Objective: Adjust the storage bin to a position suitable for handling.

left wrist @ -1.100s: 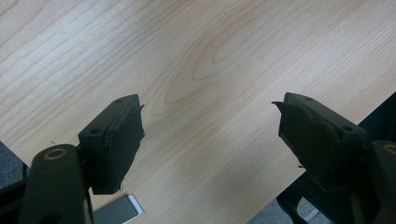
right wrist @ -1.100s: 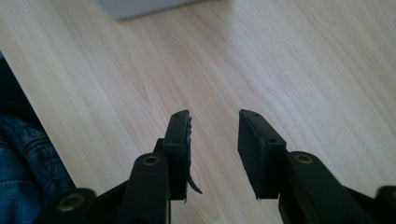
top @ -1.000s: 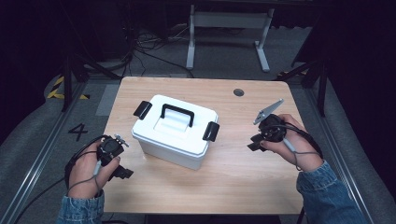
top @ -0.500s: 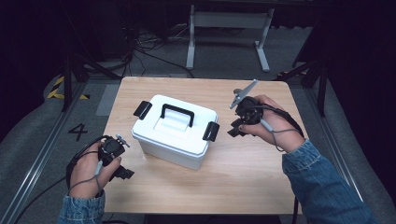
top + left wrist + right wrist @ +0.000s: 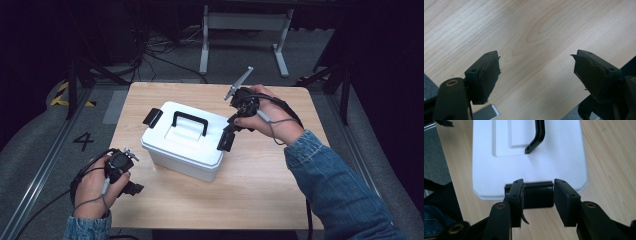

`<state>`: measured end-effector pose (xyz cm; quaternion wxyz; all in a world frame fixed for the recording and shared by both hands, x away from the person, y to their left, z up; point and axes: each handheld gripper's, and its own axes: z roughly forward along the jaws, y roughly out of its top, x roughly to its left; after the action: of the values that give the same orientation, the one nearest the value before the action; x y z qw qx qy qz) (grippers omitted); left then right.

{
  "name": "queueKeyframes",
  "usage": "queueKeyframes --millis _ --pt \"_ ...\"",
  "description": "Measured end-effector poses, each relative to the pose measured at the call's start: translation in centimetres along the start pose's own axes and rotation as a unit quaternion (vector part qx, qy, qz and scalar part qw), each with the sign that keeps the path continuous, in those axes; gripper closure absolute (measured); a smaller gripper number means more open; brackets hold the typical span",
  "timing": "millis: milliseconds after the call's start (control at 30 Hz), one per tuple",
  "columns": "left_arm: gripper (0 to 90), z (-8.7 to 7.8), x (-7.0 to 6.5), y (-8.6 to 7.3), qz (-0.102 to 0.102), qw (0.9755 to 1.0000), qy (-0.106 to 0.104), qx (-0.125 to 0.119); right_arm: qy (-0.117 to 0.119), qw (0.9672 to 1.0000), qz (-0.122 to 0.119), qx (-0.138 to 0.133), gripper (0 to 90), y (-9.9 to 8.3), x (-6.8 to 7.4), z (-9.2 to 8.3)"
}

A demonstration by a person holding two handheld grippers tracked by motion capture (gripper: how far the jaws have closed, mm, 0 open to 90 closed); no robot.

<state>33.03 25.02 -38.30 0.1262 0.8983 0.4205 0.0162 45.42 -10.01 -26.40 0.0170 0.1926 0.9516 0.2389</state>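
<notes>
A white lidded box with a black handle stands on the wooden table, a black latch at each end. My right gripper hovers at the right latch. In the right gripper view its jaws frame that latch with a gap on the right side. They have just been opening, and the pads do not press on the latch. My left gripper rests near the front left corner, open, with bare wood between its jaws.
A second latch sits on the box's left end. A metal stand and cables lie on the floor behind the table. A floor mark "4" shows at the left. The table's front edge is close under my left gripper.
My right hand has moved left from the table's right side up to the box's right latch. The left hand has stayed put.
</notes>
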Motion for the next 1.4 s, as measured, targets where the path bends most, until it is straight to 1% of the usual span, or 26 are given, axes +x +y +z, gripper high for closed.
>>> queueKeyframes --millis 33,133,167,200,300,367,400,500,533,567,633,667,700,733,767,867,933,967,1000,1033,1067,1133,1167,1200,1267,1400 --pt "21.7 -0.1 -0.1 -0.1 -0.005 1.0 0.0 -0.002 0.0 1.0 0.0 0.002 60.9 0.3 -0.1 0.1" --pt "21.8 -0.3 0.0 -0.4 -0.003 0.9999 0.01 -0.008 0.005 1.0 -0.003 -0.002 58.2 1.6 -0.4 0.7" --pt "21.7 -0.3 -0.1 -0.5 -0.004 0.9999 0.007 -0.007 0.006 1.0 -0.006 -0.003 56.3 2.0 -0.4 0.9" --pt "21.6 -0.2 -0.2 -0.6 -0.001 0.9999 0.008 -0.008 0.006 0.9999 -0.009 -0.007 55.7 2.5 -0.5 1.2" --pt "20.4 -0.1 -0.3 -0.7 0.013 0.9998 0.011 -0.006 0.017 0.9998 -0.003 -0.004 54.9 3.5 -0.5 1.9" --pt "20.1 -0.1 -0.4 -0.7 0.009 0.9999 0.011 -0.008 0.028 0.9996 -0.002 -0.004 54.2 4.4 -0.6 2.7" --pt "19.9 -0.1 -0.4 -0.7 0.009 0.9999 0.011 -0.008 0.028 0.9996 -0.002 -0.004 54.2 4.4 -0.6 2.7" --pt "19.5 0.0 -0.2 -0.7 0.004 0.9999 0.013 -0.008 0.031 0.9995 0.001 -0.006 54.4 5.3 -0.6 3.6" --pt "19.5 0.0 -0.2 -0.7 0.003 0.9999 0.015 -0.008 0.031 0.9995 0.002 -0.003 54.6 5.9 -0.7 4.3" --pt "19.5 0.0 -0.2 -0.6 0.001 0.9999 0.015 -0.006 0.031 0.9995 0.001 -0.002 54.6 6.1 -0.7 4.5" --pt "19.5 0.1 -0.2 -0.6 0.005 0.9998 0.018 -0.004 0.037 0.9993 0.004 0.003 54.7 6.5 -0.7 5.2" --pt "19.5 0.1 -0.2 -0.6 0.005 0.9998 0.018 -0.004 0.037 0.9993 0.004 0.003 54.7 6.5 -0.7 5.2" --pt "19.5 0.2 -0.1 -0.6 0.01 0.9998 0.017 -0.003 0.04 0.9992 0.007 0.005 55.8 7.0 -0.8 5.9" --pt "19.5 0.2 -0.1 -0.6 0.01 0.9998 0.017 -0.003 0.044 0.9989 0.011 0.004 56.4 7.2 -0.9 6.1" --pt "19.5 0.2 -0.1 -0.5 0.004 0.9999 0.015 -0.004 0.044 0.9989 0.011 0.004 56.4 7.2 -0.9 6.1" --pt "19.4 0.2 -0.1 -0.1 0.008 0.9997 0.021 -0.004 0.045 0.9988 0.018 0.006 62.9 7.7 -1.1 6.9" --pt "17.8 0.3 -0.4 0.2 0.029 0.9992 0.027 -0.007 0.046 0.9987 0.015 0.015 71.3 7.9 -1.1 7.2" --pt "17.0 0.5 -0.7 0.5 0.046 0.9986 0.025 -0.008 0.043 0.9988 0.013 0.018 75.7 8.0 -1.1 7.2" --pt "17.9 0.6 -0.8 0.6 0.052 0.9984 0.021 -0.006 0.039 0.9989 0.008 0.027 80.6 8.1 -1.0 7.3" --pt "18.2 0.6 -0.9 0.7 0.053 0.9985 0.013 -0.003 0.038 0.9988 0.007 0.031 81.0 8.1 -0.9 7.4" --pt "18.1 0.7 -0.9 0.9 0.056 0.9984 0.013 -0.003 0.036 0.9988 0.002 0.034 81.4 8.2 -0.9 7.4" --pt "18.6 0.7 -0.8 1.1 0.05 0.9985 0.022 0.002 0.04 0.9985 0.001 0.038 82.6 8.3 -0.7 7.3" --pt "18.4 0.7 -0.8 1.1 0.05 0.9985 0.022 0.002 0.04 0.9985 0.001 0.038 82.6 8.3 -0.7 7.3" --pt "18.4 0.7 -0.6 1.2 0.037 0.999 0.024 0.003 0.039 0.9983 -0.006 0.044 83.2 8.4 -0.5 7.3" --pt "18.7 0.7 -0.5 1.1 0.032 0.9992 0.025 0.002 0.038 0.9981 -0.009 0.048 83.6 8.5 -0.2 7.3" --pt "18.6 0.7 -0.5 1.1 0.03 0.9992 0.026 0.004 0.035 0.9981 -0.008 0.05 83.8 8.6 0.0 7.2"
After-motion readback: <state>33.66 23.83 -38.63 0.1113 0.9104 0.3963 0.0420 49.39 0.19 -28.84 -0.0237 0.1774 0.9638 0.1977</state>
